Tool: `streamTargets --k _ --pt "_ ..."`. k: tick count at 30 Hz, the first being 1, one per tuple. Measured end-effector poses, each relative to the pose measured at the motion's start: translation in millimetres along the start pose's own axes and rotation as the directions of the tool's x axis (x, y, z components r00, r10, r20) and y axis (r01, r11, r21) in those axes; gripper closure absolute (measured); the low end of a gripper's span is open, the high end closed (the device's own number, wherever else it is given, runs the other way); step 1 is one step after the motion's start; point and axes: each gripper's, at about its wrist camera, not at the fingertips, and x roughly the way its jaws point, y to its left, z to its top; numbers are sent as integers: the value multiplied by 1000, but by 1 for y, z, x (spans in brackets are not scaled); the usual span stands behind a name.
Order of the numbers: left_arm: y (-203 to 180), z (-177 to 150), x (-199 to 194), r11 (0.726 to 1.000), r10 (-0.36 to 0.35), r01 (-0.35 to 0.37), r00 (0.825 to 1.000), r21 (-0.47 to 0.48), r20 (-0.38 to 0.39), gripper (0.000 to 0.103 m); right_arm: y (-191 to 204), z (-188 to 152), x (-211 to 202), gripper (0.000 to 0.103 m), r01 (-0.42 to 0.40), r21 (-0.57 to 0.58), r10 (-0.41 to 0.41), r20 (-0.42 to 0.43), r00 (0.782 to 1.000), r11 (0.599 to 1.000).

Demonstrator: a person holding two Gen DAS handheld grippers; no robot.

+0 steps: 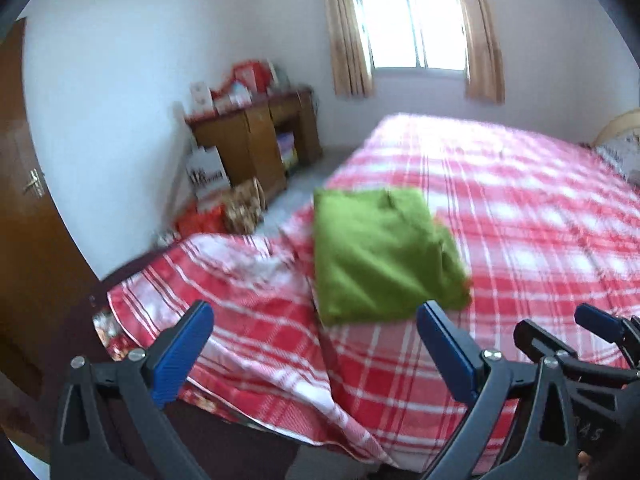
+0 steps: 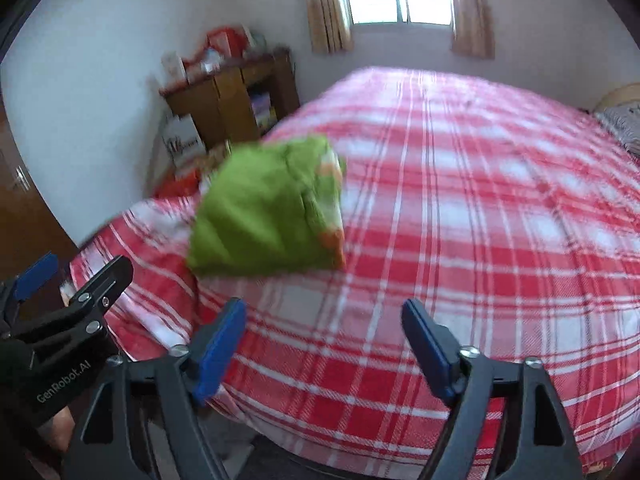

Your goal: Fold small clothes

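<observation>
Currently logged state: both grippers were above the near edge of the bed [image 1: 520, 208], nothing between either pair of jaws. Left gripper [image 1: 316, 344] had its jaws spread wide and empty, blue pads [image 1: 180, 356] clear of the fabric. Right gripper [image 2: 324, 344] was likewise released, jaws apart, holding nothing. The two sat close side by side; each showed up at the edge of the other's view. Green garment [image 1: 380, 252] lay folded into a compact rectangle on the red-and-white plaid bedspread [image 2: 460, 208], near the bed's left corner, ahead of both grippers and not touching them. Right wrist view showed an orange-and-white patch along one edge; blurred, detail unclear. Wooden cabinet [image 1: 256, 140] stood against the far wall, curtained window [image 1: 412, 20] behind the bed.
</observation>
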Motion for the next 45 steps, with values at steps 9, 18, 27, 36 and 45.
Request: streamTargets --k 9,18,27,36,45 --pt "20 18 -52 999 0 10 981 -48 194 0 15 21 -66 11 -46 -12 48 233 971 999" --pt "30 22 -76 993 -43 72 955 -89 293 0 28 21 -113 7 -18 -39 33 437 899 999" --pt "32 22 -92 995 -9 43 933 -88 360 0 32 19 -130 6 -9 -47 33 535 844 999" --pt "27 20 -85 995 -26 55 940 -78 340 0 22 11 -131 5 -10 -21 19 543 839 1000" --pt "25 19 -84 996 -27 55 941 -72 337 0 17 12 -127 5 -15 -10 18 527 849 1000"
